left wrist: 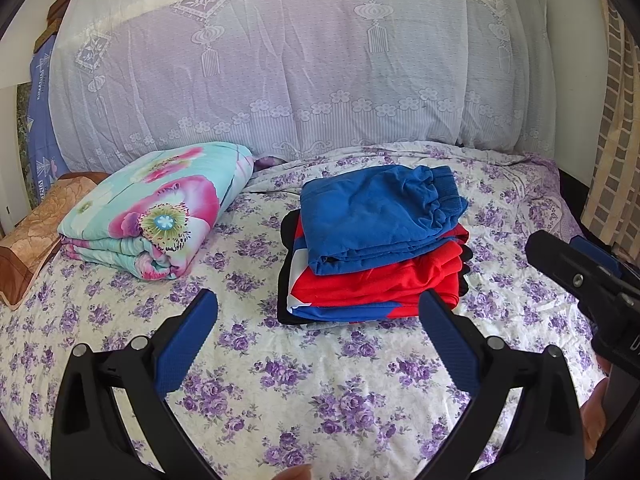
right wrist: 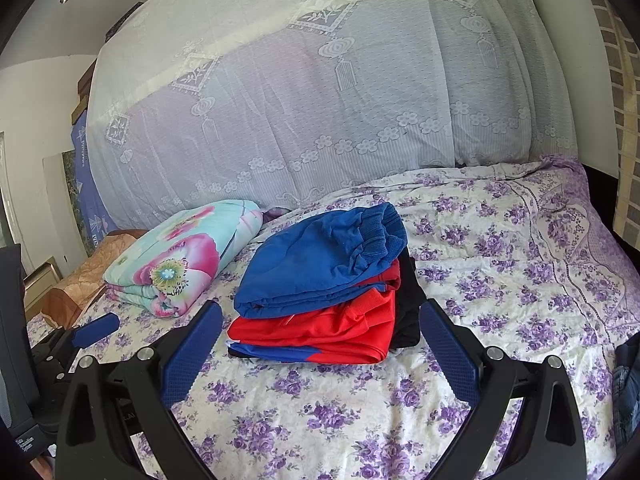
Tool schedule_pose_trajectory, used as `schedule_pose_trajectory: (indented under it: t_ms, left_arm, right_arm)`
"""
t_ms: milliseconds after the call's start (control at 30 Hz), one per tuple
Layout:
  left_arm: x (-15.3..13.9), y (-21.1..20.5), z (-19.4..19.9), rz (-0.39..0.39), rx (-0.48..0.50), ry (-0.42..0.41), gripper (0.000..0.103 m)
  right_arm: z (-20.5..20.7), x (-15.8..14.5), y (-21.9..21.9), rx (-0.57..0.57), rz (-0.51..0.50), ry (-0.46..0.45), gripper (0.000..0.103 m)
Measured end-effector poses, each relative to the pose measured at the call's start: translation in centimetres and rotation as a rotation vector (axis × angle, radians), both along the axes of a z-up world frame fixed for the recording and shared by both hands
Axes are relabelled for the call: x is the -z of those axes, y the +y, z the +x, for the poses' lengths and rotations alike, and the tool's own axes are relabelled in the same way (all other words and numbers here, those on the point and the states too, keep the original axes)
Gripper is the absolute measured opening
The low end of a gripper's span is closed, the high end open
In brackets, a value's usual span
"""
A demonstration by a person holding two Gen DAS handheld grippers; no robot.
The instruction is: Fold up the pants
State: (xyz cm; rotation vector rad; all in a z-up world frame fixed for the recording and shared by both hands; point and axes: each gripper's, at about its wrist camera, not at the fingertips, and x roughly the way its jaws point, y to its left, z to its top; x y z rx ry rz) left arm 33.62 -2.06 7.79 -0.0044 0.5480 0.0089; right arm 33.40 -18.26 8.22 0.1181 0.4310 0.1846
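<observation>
Both grippers, left (left wrist: 318, 320) & right (right wrist: 320, 328), spread wide, empty; folded blue pants (right wrist: 320, 264) atop stack (right wrist: 340, 328) just ahead. Looks done; back off w/o nudging.

Matt cloth blue pants (left wrist: 376, 216) on crinkled cotton-like floral sheet (left wrist: 320, 392).

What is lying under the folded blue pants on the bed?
Under the blue pants lies a folded red garment, with blue-and-white fabric below and something black behind. Covered parts are not visible.
</observation>
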Motion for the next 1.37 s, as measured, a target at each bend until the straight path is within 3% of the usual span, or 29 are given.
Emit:
schedule_pose_trajectory:
  t_ms: [833, 1067, 1367]
  left_arm:
    - [0.22, -0.32, 0.03, -0.006, 0.015, 0.004, 0.098]
    - [0.25, -0.51, -0.29, 0.015, 0.006, -0.028, 0.098]
    - [0.22, -0.07, 0.18, 0.005, -0.001, -0.003, 0.098]
  right_arm:
    - [-0.17, -0.09, 0.03, 0.003, 0.002, -0.002, 0.099]
    - [-0.16, -0.09, 0.03, 0.003, 0.003, -0.002, 0.099]
    - [-0.20, -0.08, 0.01, 0.003, 0.004, -0.001, 0.099]
